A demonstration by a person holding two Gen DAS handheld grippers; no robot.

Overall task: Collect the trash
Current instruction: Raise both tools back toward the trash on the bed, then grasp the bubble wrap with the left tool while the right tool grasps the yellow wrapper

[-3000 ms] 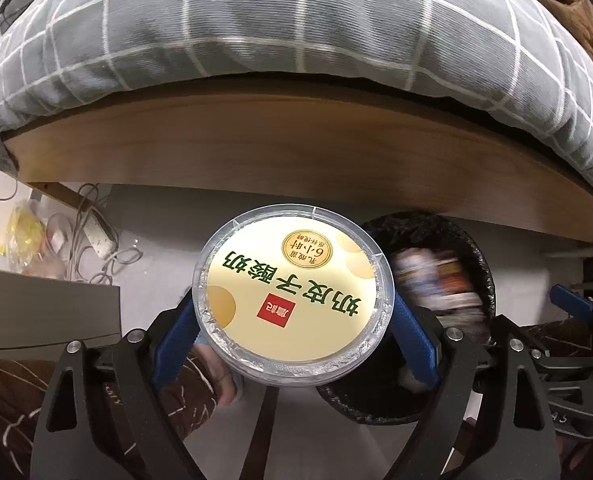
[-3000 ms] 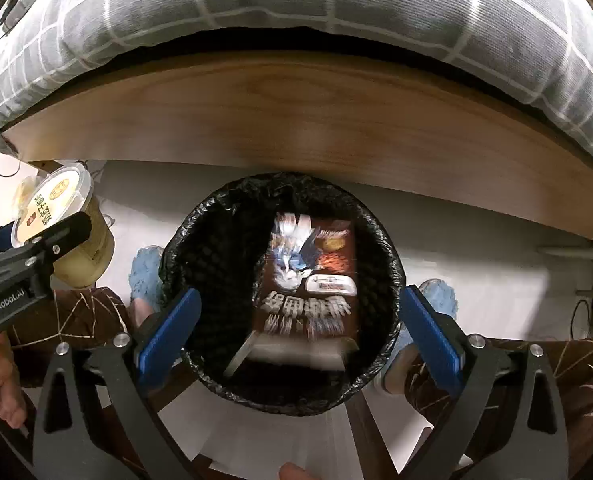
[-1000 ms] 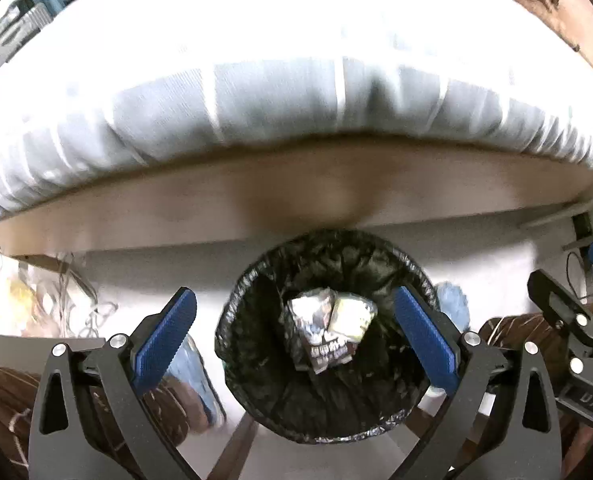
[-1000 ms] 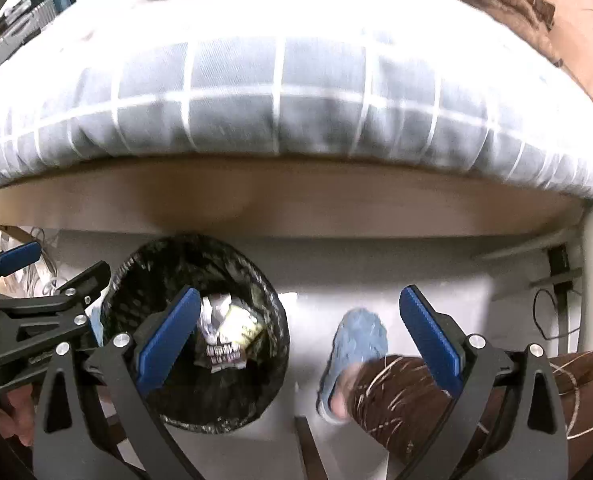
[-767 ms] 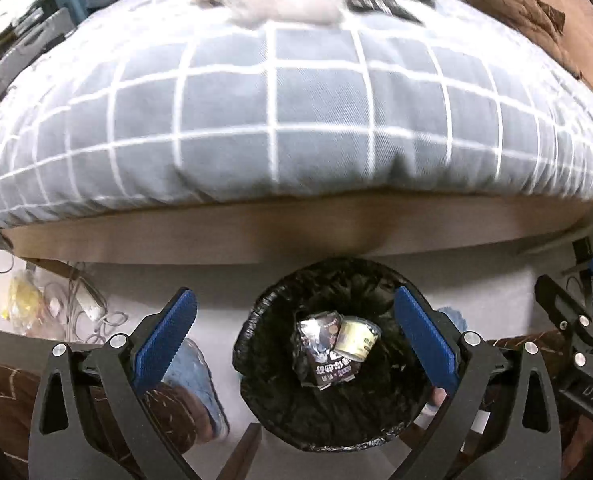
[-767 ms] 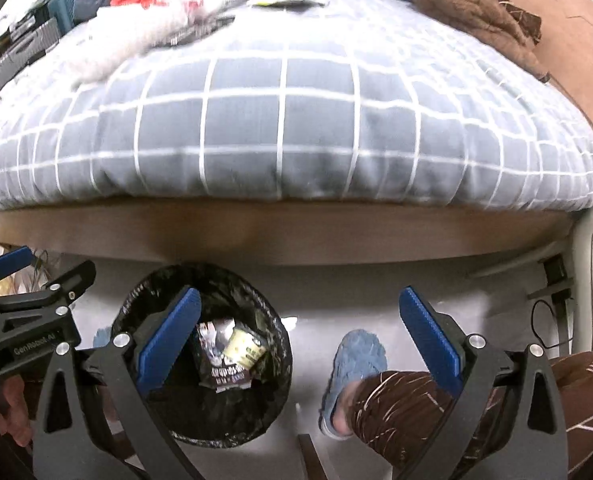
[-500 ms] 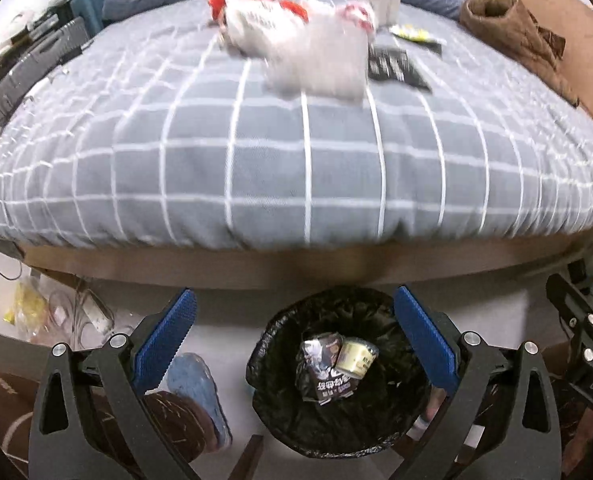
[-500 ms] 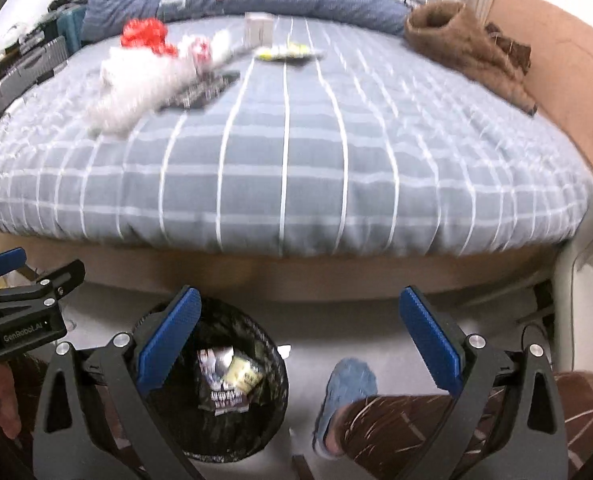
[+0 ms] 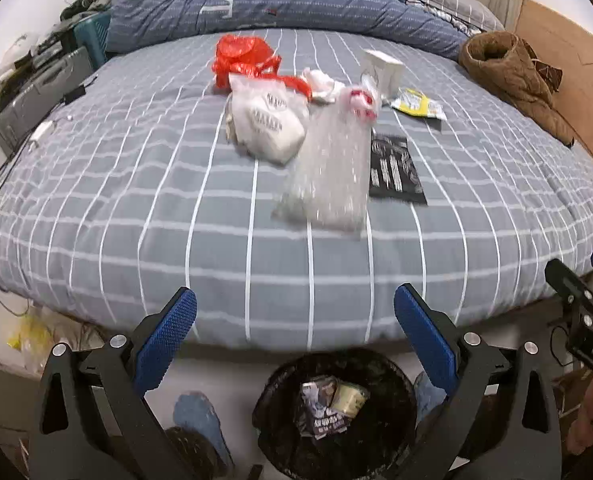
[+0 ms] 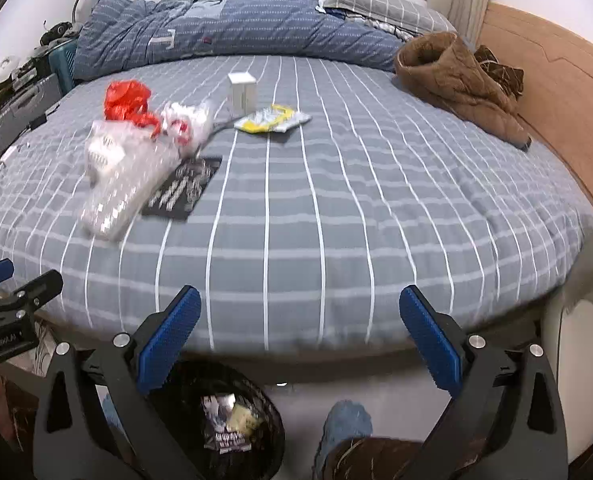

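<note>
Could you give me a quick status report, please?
Left gripper open, empty; right gripper likewise. Bin holds two items. Wrappers, clear bag wait on bed. Path clear.

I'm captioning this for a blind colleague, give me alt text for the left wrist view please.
The open left gripper hangs empty above a black-lined trash bin holding a wrapper and a yogurt cup, in front of a grey checked bed. Still on the bed: a red plastic bag, white bags, a clear bubble-wrap pouch, a black packet, a yellow packet.

A grey bedspread with a white grid pattern [image 9: 176,184] carries a crumpled red plastic bag [image 9: 242,56], a yellow foil wrapper [image 9: 415,103] and a black flat packet with white print [image 9: 394,170].
</note>
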